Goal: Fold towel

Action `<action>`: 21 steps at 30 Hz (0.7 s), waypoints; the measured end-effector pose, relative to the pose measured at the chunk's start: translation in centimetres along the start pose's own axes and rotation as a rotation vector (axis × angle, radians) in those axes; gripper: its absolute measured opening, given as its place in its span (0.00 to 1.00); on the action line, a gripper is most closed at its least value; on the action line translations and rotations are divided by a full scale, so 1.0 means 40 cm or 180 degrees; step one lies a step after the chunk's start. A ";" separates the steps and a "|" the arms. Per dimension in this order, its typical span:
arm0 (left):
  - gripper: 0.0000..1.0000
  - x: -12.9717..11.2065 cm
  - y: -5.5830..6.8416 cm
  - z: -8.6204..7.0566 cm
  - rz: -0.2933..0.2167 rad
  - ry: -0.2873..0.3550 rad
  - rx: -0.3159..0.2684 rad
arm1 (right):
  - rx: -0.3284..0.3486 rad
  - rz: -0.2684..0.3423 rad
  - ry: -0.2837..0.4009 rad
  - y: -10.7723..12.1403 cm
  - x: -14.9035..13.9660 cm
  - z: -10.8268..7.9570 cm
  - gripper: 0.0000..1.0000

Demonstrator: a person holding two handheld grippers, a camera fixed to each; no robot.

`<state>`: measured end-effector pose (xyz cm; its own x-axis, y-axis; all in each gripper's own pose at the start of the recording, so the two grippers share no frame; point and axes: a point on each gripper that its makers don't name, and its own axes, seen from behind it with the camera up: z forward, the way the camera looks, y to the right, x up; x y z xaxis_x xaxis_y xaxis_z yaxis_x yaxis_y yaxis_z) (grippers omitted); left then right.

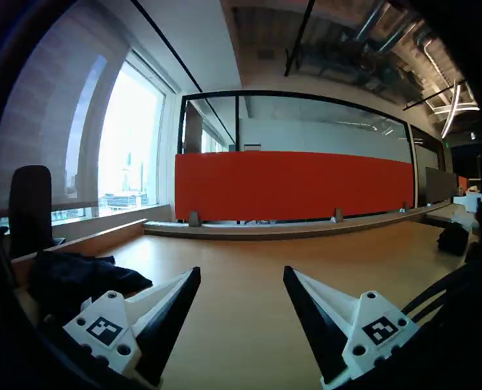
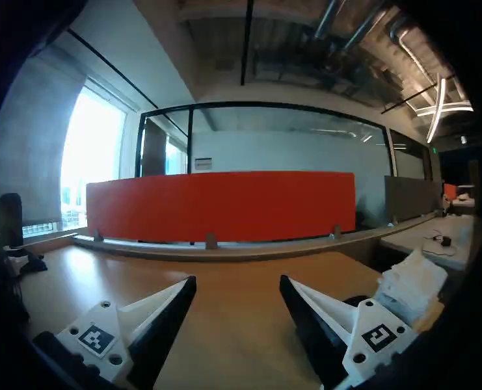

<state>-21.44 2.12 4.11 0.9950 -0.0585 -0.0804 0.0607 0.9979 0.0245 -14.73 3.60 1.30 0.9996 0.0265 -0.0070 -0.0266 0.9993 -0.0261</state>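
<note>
**Folding not yet begun**

A white stack of folded cloth [image 2: 413,286] (towels, probably) sits at the right edge of the wooden desk [image 1: 273,253]. A dark crumpled cloth [image 1: 78,276] lies at its left, seemingly unfolded. The left gripper [image 1: 241,268] and right gripper [image 2: 237,277] hover above the desk, jaws wide apart, holding nothing.

We see a wooden table [image 1: 260,273] with a dark crumpled cloth [image 1: 78,279] lying near its left edge and a stack of white towels [image 2: 413,283] at its right
</note>
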 end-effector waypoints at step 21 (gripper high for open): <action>0.94 -0.002 -0.001 0.000 0.0000 0.0000 0.0001 | -0.0066 0.0037 -0.0088 0.001 -0.086 0.004 0.99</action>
<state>-21.51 2.10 4.14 0.9950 -0.0585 -0.0805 0.0607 0.9979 0.0247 -18.19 3.55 1.50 0.9990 0.0390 0.0200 -0.0380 0.9982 -0.0471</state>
